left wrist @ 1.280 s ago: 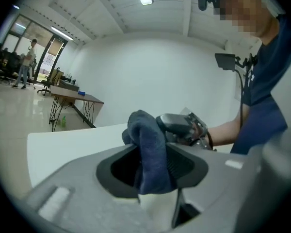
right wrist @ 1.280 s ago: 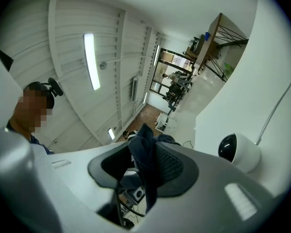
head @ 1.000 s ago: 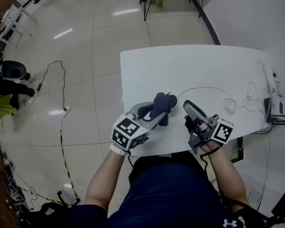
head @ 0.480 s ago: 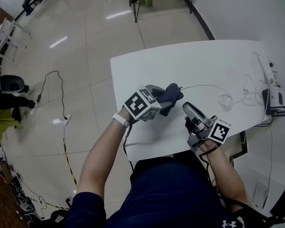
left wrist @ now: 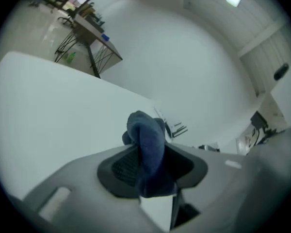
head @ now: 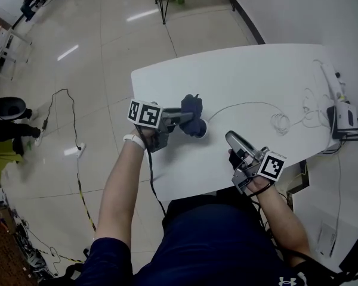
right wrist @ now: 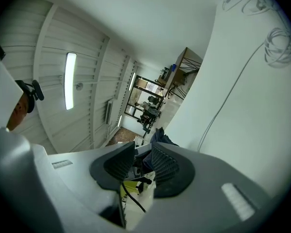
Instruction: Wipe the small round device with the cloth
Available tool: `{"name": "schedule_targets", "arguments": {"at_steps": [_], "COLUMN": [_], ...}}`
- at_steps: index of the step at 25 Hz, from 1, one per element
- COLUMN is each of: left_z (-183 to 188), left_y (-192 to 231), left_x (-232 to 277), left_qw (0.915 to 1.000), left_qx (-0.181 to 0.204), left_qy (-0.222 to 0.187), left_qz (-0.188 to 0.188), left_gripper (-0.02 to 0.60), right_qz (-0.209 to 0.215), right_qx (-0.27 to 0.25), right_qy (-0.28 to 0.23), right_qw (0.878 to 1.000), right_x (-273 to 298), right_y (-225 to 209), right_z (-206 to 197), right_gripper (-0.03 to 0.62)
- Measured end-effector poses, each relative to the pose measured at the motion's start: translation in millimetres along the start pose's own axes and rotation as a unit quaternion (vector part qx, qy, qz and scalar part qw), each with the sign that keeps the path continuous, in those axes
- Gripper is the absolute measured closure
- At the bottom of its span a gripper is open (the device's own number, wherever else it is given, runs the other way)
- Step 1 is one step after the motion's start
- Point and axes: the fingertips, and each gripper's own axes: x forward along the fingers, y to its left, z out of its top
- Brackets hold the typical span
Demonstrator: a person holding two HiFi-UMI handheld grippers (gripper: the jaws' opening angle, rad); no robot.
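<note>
Left fingers [left wrist: 122,168] pinch the blue cloth [left wrist: 148,140], white cable [head: 250,103] lying just beside.

Navy blue cloth [head: 191,113], plain white table [head: 256,76], white cable [head: 244,104]. Left gripper [left wrist: 146,165] and right gripper [right wrist: 143,165] are grey with black ribbed pads [left wrist: 123,166]. Their 2 cubes [head: 143,113] show black-and-white squares.

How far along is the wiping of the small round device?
Done: the cloth is picked up, clamped in the left gripper. In hand: it sits on the table where the white cable ends; the device seems hidden beneath it, so wiping progress cannot be judged. Left: probably most of the wipe itself. The right gripper is empty, its jaws having just been closing on nothing.
</note>
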Motion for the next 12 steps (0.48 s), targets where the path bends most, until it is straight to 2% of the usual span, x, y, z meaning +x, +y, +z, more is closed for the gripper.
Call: {"name": "schedule_targets", "arguments": {"at_steps": [2, 6, 10, 12], "left_z": [-5, -20, -47, -64], "left_y": [7, 21, 20, 17], "left_x": [-6, -22, -32, -31], "left_qw": [0.9974, 0.9833, 0.9751, 0.9762], "left_qx": [-0.046, -0.116, -0.142, -0.136], "left_qy": [-0.053, -0.137, -0.169, -0.169], "left_qz": [-0.017, -0.027, -0.021, 0.002], "left_gripper": [0.428, 0.428, 0.428, 0.428], "right_qz": [-0.002, -0.002, 0.000, -0.002], "right_qx": [0.002, 0.001, 0.000, -0.003], "right_qy": [0.004, 0.012, 0.021, 0.027], "right_qw": [1.000, 1.000, 1.000, 1.000], "right_x": [0, 5, 11, 12], "right_y": [-2, 1, 6, 5], "right_z": [-2, -7, -15, -17], "right_gripper": [0.482, 0.484, 0.487, 0.488]}}
